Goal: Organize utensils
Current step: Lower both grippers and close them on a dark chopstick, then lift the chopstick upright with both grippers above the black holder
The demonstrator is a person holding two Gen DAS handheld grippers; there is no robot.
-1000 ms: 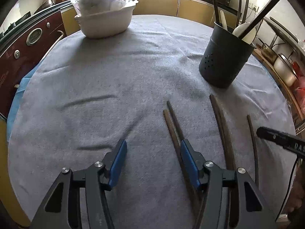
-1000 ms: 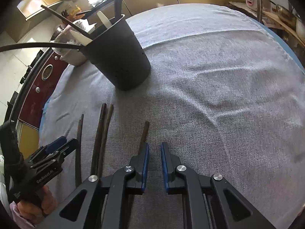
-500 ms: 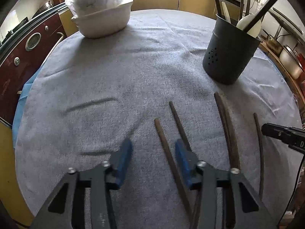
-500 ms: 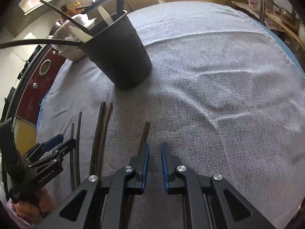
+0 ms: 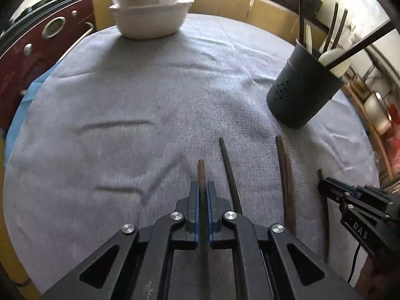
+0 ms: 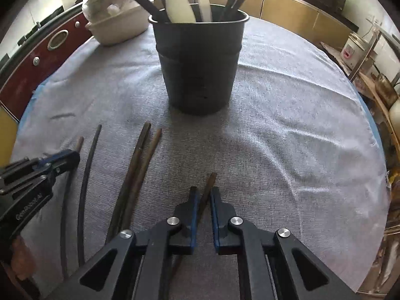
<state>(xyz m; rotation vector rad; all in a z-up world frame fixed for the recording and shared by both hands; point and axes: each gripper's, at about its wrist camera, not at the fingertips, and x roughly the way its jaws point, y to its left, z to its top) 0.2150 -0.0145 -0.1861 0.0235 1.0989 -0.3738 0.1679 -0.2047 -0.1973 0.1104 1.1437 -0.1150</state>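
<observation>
Six loose chopsticks (image 6: 86, 172) (one holder (image 6: 198, 65))
</observation>
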